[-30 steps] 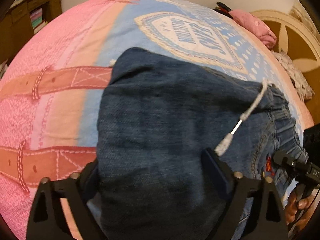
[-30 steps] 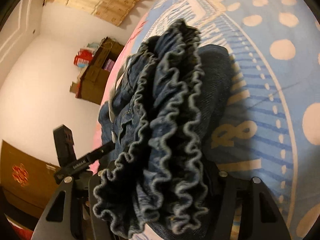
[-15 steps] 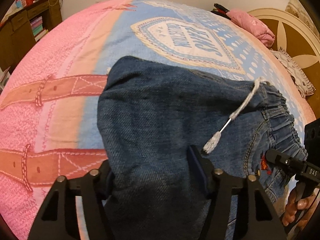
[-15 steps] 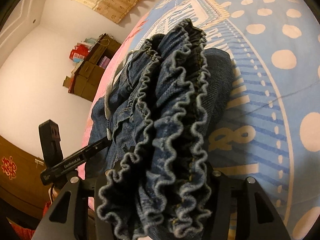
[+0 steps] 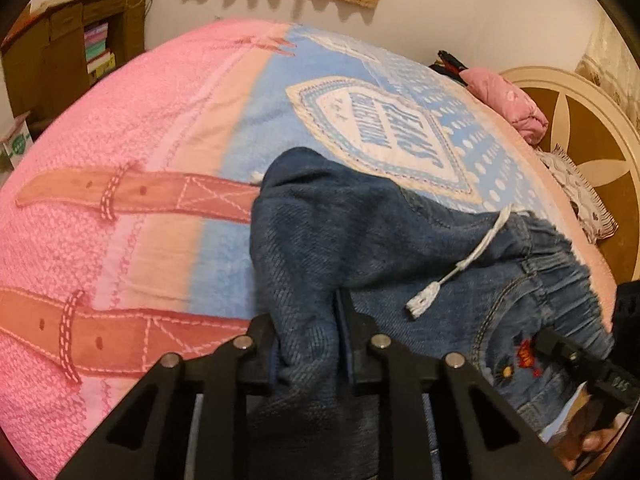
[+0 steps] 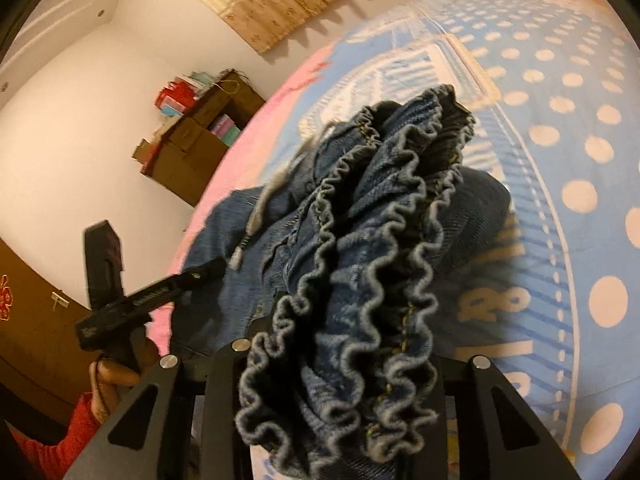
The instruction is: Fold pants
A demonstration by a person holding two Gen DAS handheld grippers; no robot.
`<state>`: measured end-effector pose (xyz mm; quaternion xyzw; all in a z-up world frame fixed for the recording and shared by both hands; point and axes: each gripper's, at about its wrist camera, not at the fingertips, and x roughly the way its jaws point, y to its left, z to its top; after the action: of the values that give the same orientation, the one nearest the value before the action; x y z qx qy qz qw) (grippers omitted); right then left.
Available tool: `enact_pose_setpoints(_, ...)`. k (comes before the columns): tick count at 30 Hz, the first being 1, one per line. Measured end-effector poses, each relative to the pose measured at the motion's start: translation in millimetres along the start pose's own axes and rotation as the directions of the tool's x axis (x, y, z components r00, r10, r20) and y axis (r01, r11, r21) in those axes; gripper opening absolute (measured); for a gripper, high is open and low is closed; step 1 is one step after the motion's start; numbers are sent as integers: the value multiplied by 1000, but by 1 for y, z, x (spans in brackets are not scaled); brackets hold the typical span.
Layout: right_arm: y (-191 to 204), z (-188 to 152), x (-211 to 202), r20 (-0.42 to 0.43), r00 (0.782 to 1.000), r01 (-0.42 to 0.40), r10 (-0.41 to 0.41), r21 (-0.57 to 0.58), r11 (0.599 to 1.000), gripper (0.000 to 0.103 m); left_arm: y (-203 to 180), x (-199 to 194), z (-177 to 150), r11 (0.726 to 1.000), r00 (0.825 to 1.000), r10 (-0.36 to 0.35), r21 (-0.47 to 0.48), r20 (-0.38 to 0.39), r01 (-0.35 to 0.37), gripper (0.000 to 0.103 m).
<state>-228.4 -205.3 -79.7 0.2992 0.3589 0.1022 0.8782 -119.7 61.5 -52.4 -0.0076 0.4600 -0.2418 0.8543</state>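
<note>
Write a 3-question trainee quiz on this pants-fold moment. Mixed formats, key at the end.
1. True or false: the left tool has a fold of the denim pants pinched between its fingers.
2. Multiple choice: which part of the pants is bunched in the right tool? A) a leg hem B) the ruffled elastic waistband C) only the drawstring
3. Fill in: the white drawstring lies on top of the ____.

Key
1. True. The jaws have just been closing, and the cloth sits between them.
2. B. Its jaws have also just been closing around the gathered band.
3. Pants; the cord's frayed end rests on the denim, clear of the pink and blue blanket.
</note>
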Motion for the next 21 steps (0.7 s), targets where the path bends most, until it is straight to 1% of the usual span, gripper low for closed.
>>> enact_pose_setpoints(2,5,3,-3,20,1000,-19,18,5,1000,36,-2,-4,2,1000,1000,-10,2,25,10,20)
enact_pose_setpoints(5,9,13,-9,41,998,-44,44,-12,999,36,3,-16,8,999,996,-40,-25,79,42,18)
enact_pose_setpoints(7,13,21,-9,53,996,-68,69,-26,997,36,4,-26,15,999,992,-35,-31,123,39,18)
enact_pose_setpoints(9,18,33,-10,68,993,-94,96,-41,995,36,3,-38,25,999,983,-22,-26,182,27,18)
enact_pose_setpoints(11,25,45,-9,79,991,-104,109,-70,992,36,5,-41,38,999,978,-12,-33,210,20,18)
enact_pose_setpoints(15,40,81,-1,111,987,-104,120,-138,985,36,9,-31,72,998,969,6,-60,246,9,18)
enact_pose_setpoints(18,44,104,9,129,987,-75,99,-180,981,36,8,-19,92,998,963,32,-66,268,-14,18)
enact_pose_setpoints(21,40,121,21,133,988,-51,78,-193,980,36,8,-1,108,996,963,44,-84,265,-22,18)
